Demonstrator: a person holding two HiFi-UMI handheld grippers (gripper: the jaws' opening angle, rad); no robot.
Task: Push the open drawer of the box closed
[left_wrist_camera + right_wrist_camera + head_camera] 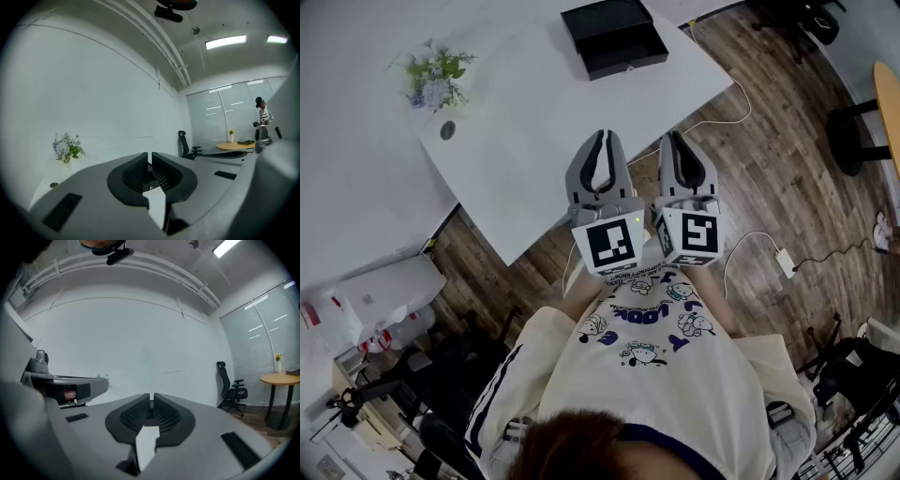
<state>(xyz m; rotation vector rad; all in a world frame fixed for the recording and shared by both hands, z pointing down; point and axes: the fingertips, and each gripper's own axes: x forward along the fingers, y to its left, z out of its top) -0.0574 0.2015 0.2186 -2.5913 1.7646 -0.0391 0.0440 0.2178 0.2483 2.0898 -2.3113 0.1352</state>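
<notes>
A black box (605, 19) lies at the far end of the white table (534, 141) in the head view, its drawer (625, 54) pulled out toward me. Both grippers are held close to my chest over the table's near corner, well short of the box. The left gripper (603, 137) is shut with nothing between its jaws, and its own view shows the same (150, 156). The right gripper (674, 139) beside it is likewise shut and empty (152, 397). Both gripper views look at the white wall; the box is not in them.
A small bunch of flowers (436, 77) and a round cable hole (447, 130) are at the table's left. White cables and a charger (786, 262) lie on the wooden floor at right. A round wooden table (281, 378), an office chair (229, 385) and a person (262, 112) stand farther off.
</notes>
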